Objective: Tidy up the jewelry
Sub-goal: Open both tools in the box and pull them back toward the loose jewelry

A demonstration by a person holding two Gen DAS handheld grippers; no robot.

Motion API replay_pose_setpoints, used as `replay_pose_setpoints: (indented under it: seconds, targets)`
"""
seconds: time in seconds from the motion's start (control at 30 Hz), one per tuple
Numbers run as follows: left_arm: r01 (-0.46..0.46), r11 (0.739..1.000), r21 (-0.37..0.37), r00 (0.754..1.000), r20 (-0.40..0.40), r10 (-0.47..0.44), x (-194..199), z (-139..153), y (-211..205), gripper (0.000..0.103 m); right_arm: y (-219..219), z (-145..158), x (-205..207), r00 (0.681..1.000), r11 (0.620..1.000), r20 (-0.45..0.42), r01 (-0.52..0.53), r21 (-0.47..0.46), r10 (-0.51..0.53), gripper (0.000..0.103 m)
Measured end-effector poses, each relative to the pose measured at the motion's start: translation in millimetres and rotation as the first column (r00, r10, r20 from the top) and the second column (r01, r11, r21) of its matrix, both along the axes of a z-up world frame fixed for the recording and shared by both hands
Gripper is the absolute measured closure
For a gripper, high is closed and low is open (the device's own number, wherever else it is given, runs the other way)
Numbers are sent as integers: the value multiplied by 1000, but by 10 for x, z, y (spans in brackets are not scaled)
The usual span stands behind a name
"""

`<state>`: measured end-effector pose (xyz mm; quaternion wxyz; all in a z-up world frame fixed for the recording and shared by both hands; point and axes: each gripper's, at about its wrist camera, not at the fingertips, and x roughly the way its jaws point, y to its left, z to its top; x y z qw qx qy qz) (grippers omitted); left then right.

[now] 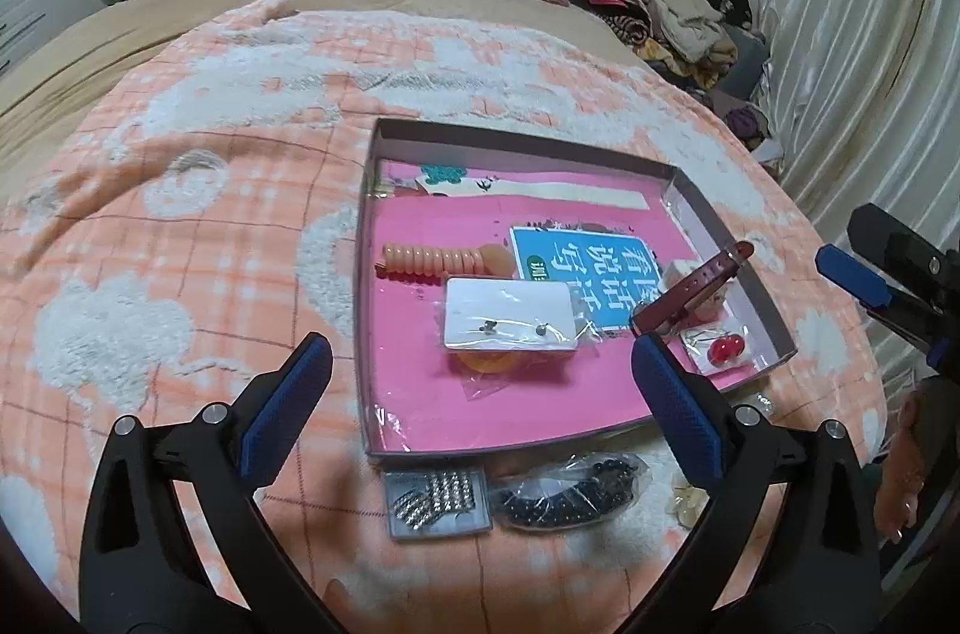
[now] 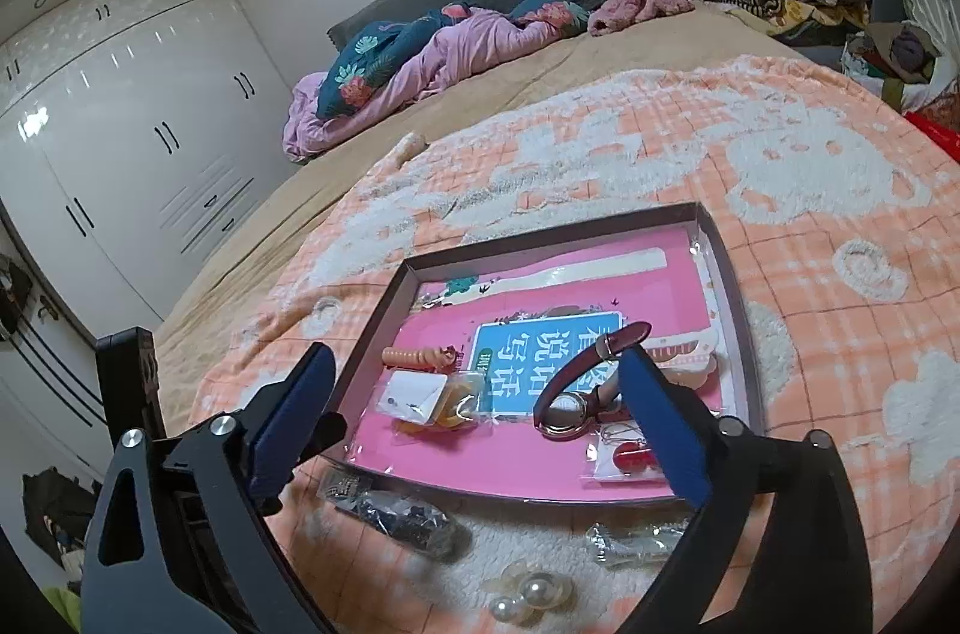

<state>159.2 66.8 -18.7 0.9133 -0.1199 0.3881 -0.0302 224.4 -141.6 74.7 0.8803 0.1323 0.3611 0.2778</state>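
both grippers are seen spread wide with nothing between their blue pads: the left gripper (image 1: 480,412) is held over the near edge of the shallow box (image 1: 528,141), and the right gripper (image 2: 480,430) is held over the box's near right part. inside the box, on its pink floor, a watch (image 2: 567,409) with a dark red strap is laid near the right wall, its strap raised over a blue card (image 1: 576,268). a packet with a red bead (image 1: 723,349) is placed in the near right corner. a white earring card (image 1: 510,313) is laid at the middle, and a coiled orange hair tie (image 1: 432,262) just behind it. outside the box, against its near wall, a small case of rhinestones (image 1: 438,505), a bag of black beads (image 1: 570,493) and pearl earrings (image 2: 528,595) are spread on the peach checked blanket (image 1: 180,226).
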Motion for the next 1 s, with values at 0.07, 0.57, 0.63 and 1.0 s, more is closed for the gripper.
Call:
replay_pose_setpoints:
  seconds: [0.07, 0.57, 0.63, 1.0]
  targets:
    - [-7, 1000, -1, 1000, 3, 7, -31, 33, 8, 10, -3, 55, -42, 1000, 1000, 19, 0, -13, 0, 7]
    - [-46, 999, 16, 995, 87, 44, -403, 516, -27, 10, -87, 518, -433, 988, 999, 150, -10, -47, 17, 5]
    - [-52, 998, 22, 994, 99, 49, -460, 578, -31, 10, -105, 573, -483, 987, 999, 162, -11, -49, 19, 5]
    - [-71, 996, 58, 990, 129, 63, -704, 783, -55, 10, -187, 815, -806, 971, 996, 237, -21, -92, 42, 5]
